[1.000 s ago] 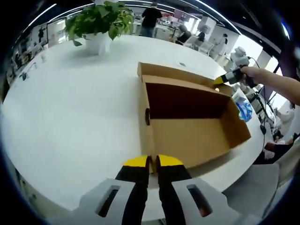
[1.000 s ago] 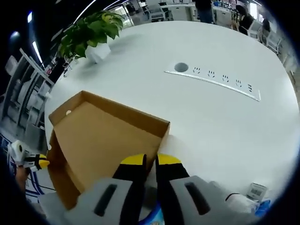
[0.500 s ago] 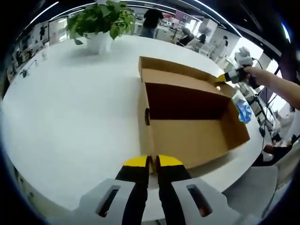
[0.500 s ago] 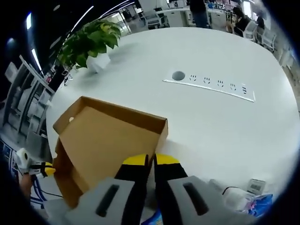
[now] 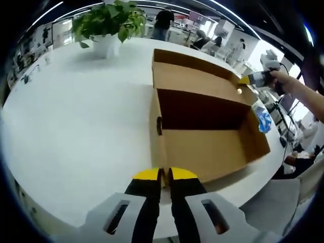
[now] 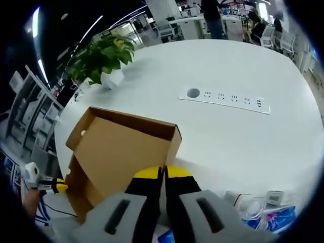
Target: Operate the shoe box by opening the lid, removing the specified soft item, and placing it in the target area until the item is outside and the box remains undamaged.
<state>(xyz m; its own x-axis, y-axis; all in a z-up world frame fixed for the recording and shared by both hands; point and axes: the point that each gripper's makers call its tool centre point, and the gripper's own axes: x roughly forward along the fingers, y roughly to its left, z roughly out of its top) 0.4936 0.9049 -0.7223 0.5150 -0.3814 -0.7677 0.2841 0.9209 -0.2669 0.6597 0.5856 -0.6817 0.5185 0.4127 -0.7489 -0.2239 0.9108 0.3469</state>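
A brown cardboard shoe box (image 5: 207, 131) sits open on the white table (image 5: 76, 126), near the table's edge. Its lid (image 5: 195, 81) stands raised at the far side. The left gripper (image 5: 165, 174) has its jaws closed on the near wall of the box. The right gripper (image 6: 163, 172) has its jaws pinched shut on the lid's edge. The inside of the box looks bare; the soft item cannot be made out. A potted plant (image 5: 109, 23) stands toward the table's far edge, and a power strip (image 6: 225, 98) is set into the tabletop.
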